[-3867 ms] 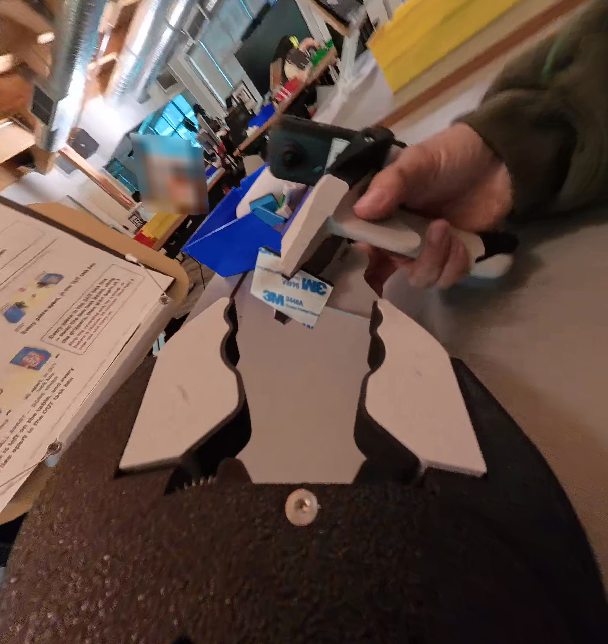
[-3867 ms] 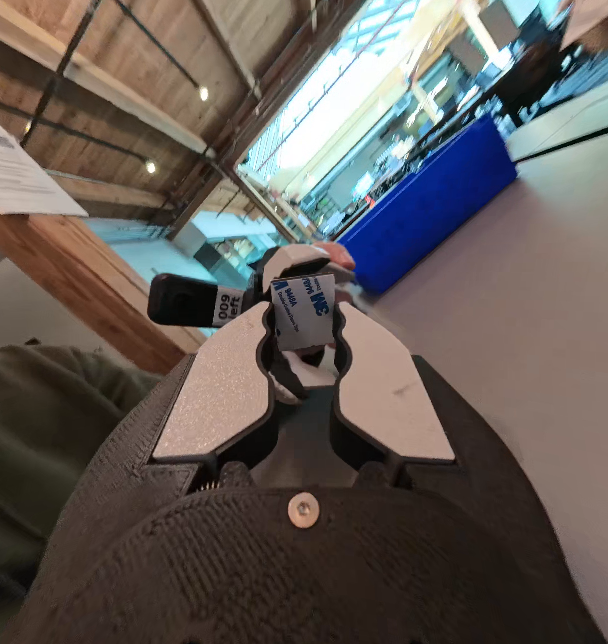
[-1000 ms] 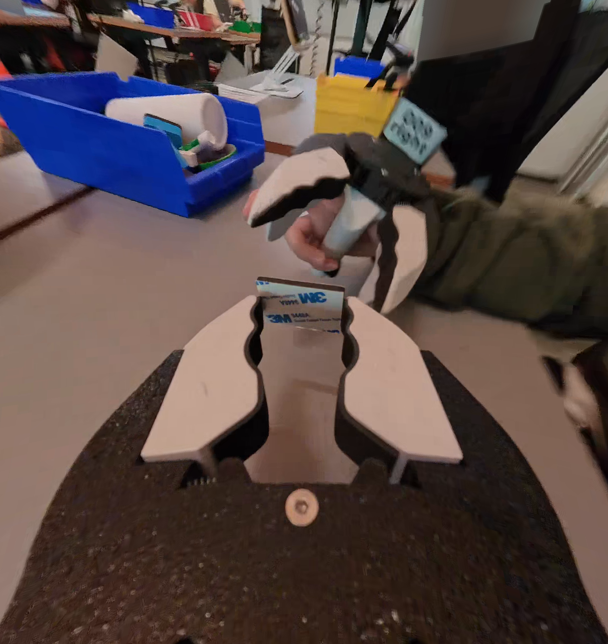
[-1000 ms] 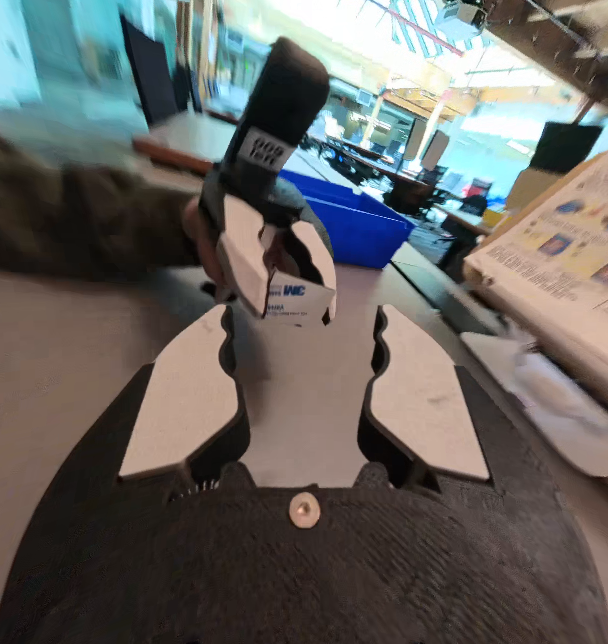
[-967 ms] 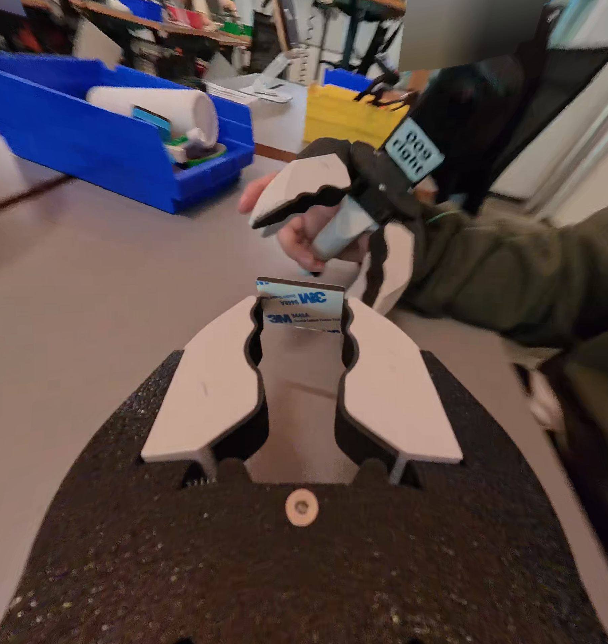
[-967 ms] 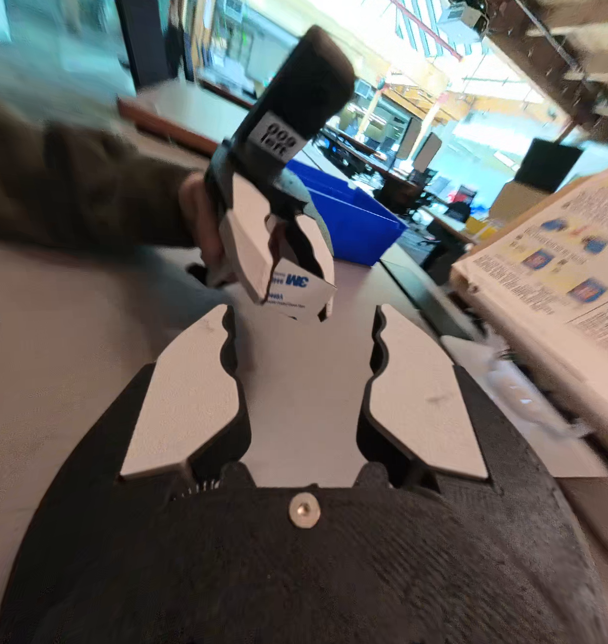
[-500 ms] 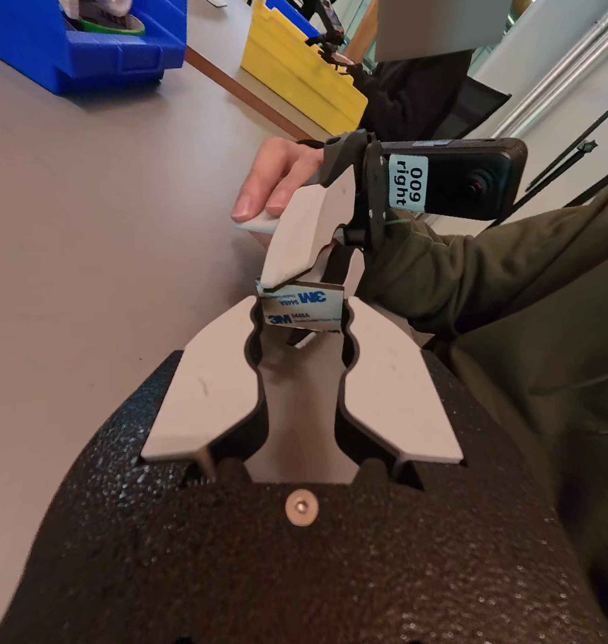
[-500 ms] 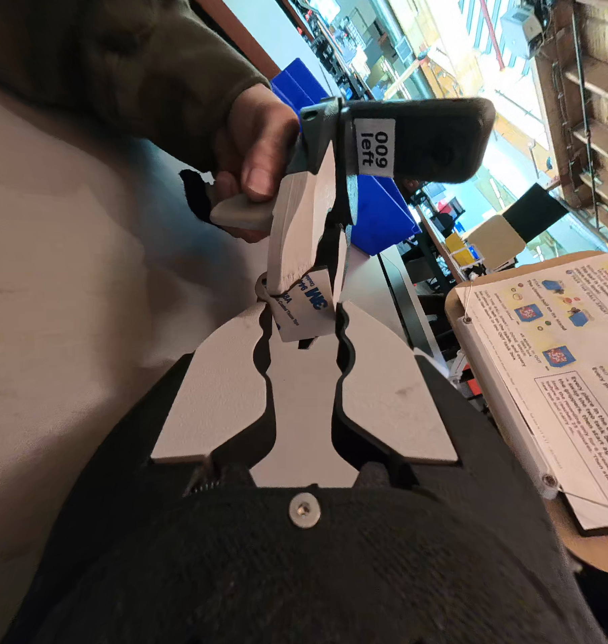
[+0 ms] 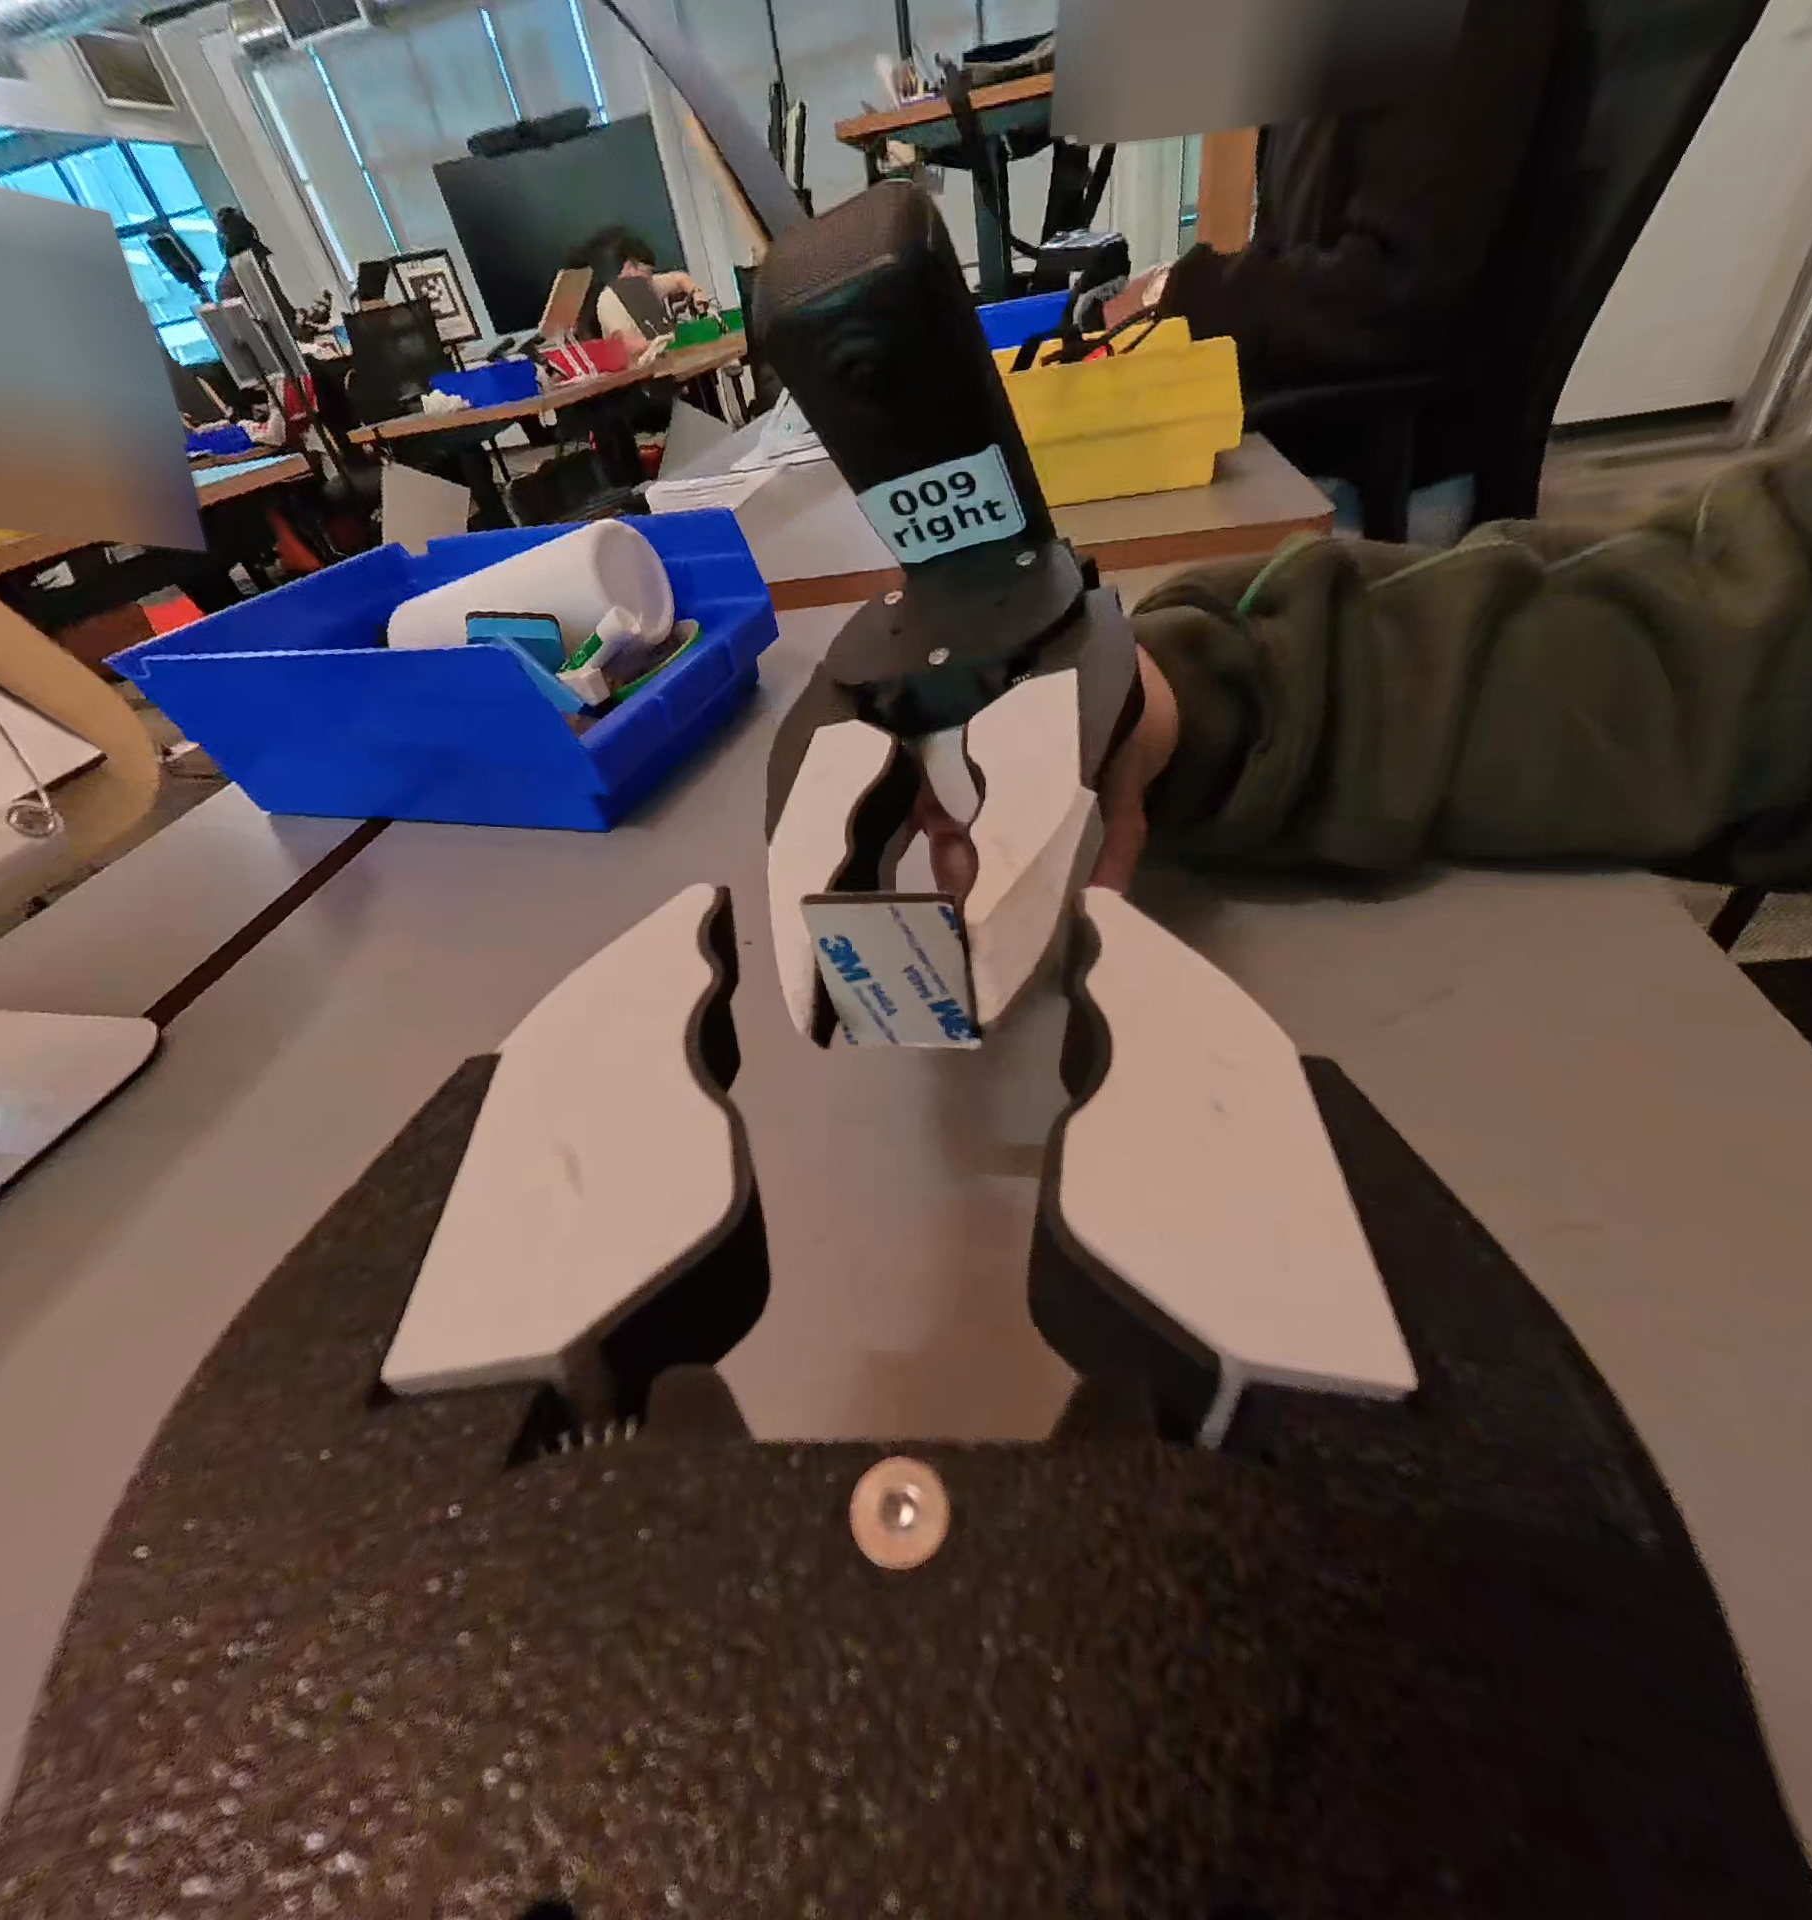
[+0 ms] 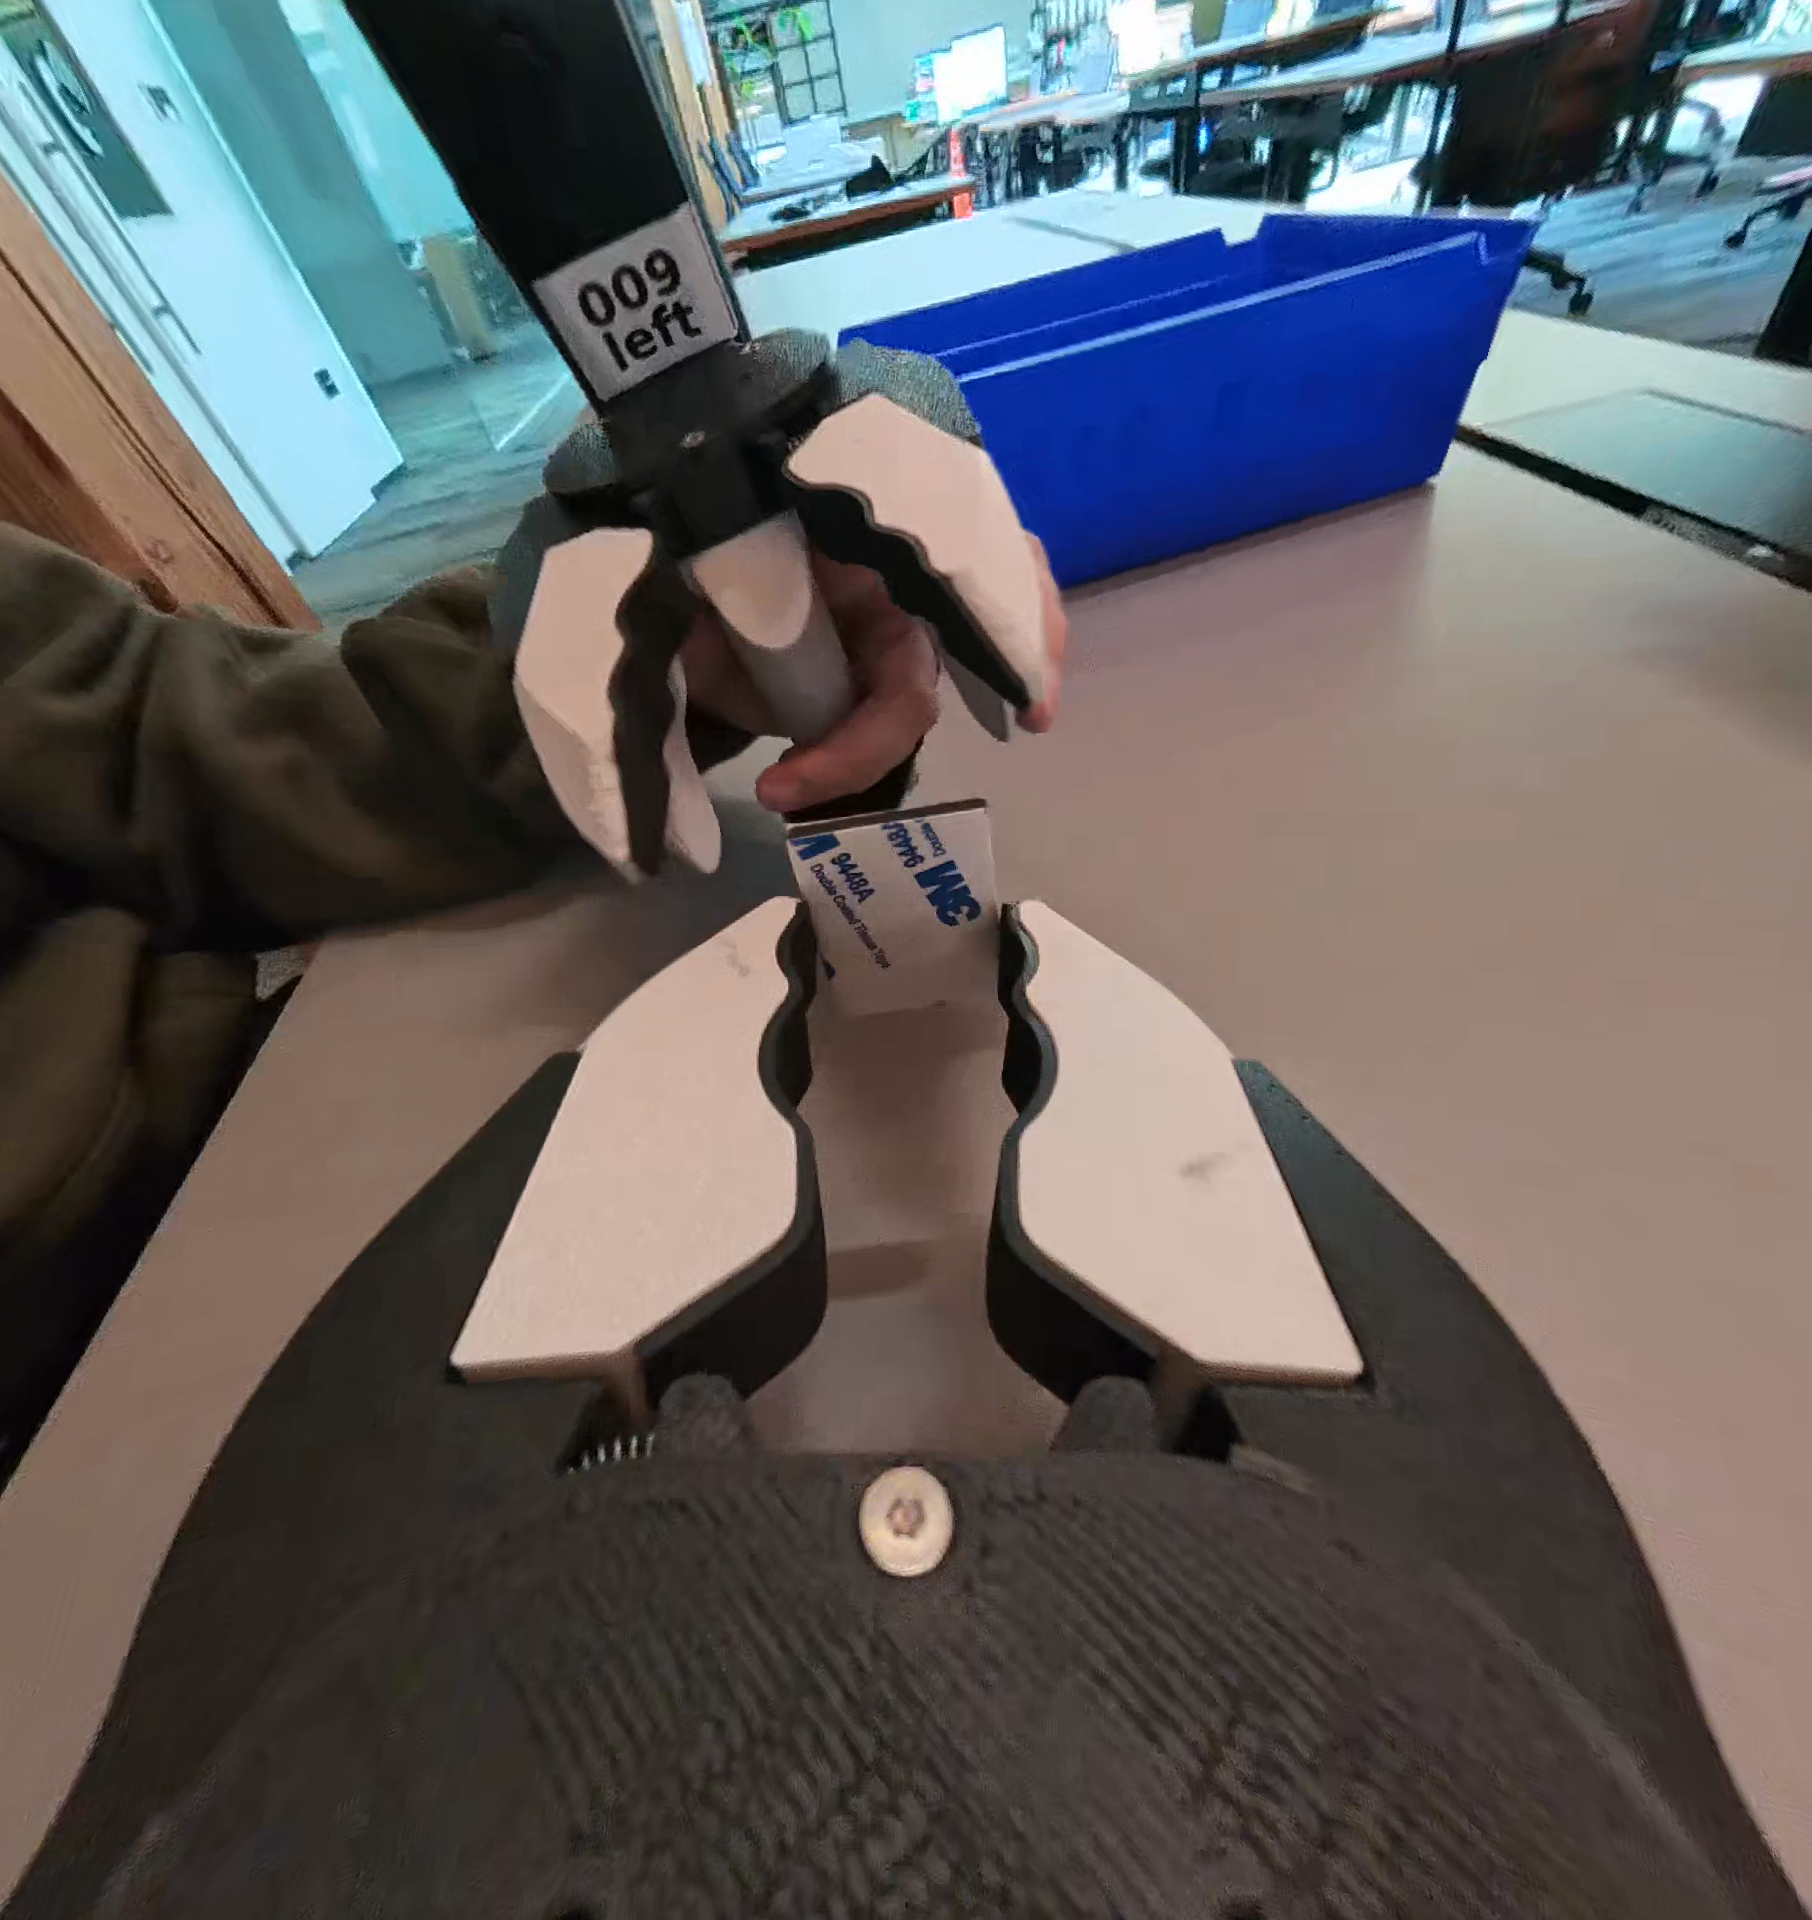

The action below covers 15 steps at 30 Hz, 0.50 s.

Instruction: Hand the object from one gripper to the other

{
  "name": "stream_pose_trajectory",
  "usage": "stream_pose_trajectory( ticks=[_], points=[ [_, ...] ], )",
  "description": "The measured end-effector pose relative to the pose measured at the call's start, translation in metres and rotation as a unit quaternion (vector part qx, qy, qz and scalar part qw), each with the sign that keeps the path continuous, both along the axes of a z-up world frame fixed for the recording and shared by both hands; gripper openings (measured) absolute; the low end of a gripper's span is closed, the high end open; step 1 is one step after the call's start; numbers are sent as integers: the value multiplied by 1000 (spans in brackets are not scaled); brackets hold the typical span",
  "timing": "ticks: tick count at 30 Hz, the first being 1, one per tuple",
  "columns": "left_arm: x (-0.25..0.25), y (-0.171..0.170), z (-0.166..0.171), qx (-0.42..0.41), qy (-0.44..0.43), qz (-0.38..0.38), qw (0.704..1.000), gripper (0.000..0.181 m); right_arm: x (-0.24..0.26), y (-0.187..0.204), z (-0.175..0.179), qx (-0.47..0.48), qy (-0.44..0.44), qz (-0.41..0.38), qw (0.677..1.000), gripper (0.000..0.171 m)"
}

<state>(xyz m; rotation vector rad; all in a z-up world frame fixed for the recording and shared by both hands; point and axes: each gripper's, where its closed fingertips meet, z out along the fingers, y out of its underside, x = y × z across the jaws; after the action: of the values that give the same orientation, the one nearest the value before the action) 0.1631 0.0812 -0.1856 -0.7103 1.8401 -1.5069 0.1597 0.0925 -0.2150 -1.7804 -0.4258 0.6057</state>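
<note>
The object is a small square adhesive pad with white printed backing and a dark edge. My right gripper is shut on its two sides and holds it above the grey table. In the left wrist view the right gripper points down at me with the pad clamped near its tips. My left gripper is open and empty, its fingers either side of the pad without touching it. In the right wrist view the left gripper hangs open just behind the pad.
A blue bin with a white roll and small items stands at the back left; it also shows in the right wrist view. A yellow bin stands behind. A flat grey device lies at the left. Olive sleeves reach in. Left and right tips are no more than a few centimetres apart.
The pad has passed from my left gripper to my right. The right gripper closed on it, then the left gripper opened and drew back a little.
</note>
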Motion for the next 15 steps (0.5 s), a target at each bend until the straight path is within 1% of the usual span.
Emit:
stream_pose_trajectory(
  ticks=[2, 5, 10, 12, 15],
  points=[
    [1, 3, -2, -3, 6, 7, 1000, 51, -3, -1, -6, -13, -8, 10, 1000, 33],
    [1, 1, -6, -7, 26, -1, 1000, 46, -12, -3, -6, -16, -1, 31, 999, 33],
    [-1, -3, -9, -25, 56, -17, 998, 30, -11, -2, -2, -12, 8, 25, 1000, 33],
    [1, -4, -10, -40, 75, -17, 996, 30, -10, -2, -3, -15, 10, 27, 999, 33],
    [5, 2, -9, -58, 82, 0, 995, 30, -5, 2, -3, -8, 10, 8, 1000, 33]
  ],
)
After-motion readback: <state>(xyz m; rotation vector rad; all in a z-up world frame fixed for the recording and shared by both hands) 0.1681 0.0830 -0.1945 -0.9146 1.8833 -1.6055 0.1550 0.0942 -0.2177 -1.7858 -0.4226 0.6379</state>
